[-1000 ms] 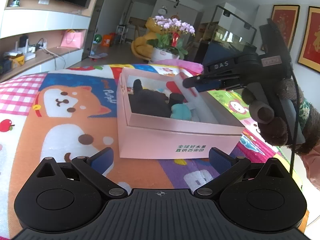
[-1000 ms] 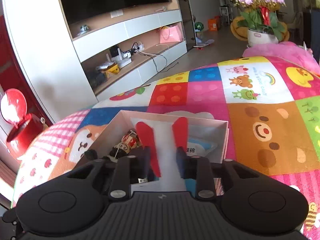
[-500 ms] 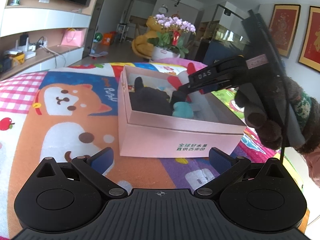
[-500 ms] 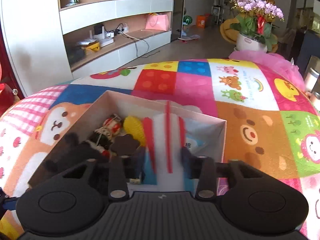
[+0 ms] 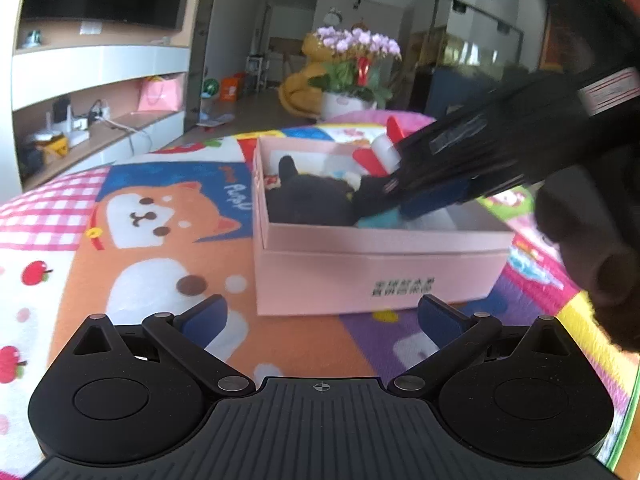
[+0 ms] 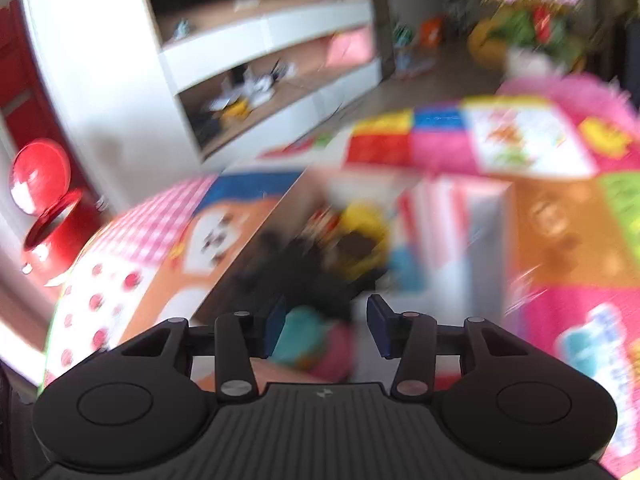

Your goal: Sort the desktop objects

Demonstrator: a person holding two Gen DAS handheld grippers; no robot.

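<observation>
- Pink box [image 5: 380,276] — just ahead of left gripper [image 5: 320,316], fingers wide, empty;
- right gripper [image 6: 326,326] — jaws just opening, nothing clamped, over toys inside — likely a drop-off.

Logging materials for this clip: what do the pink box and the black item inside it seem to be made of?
The pink box looks like matte paperboard: thin straight walls, crisp folded edges, printed characters on the front. The black item looks like soft plush or fabric: fuzzy, light-absorbing, with rounded lumpy shapes. What kind of object it is cannot be told.
</observation>
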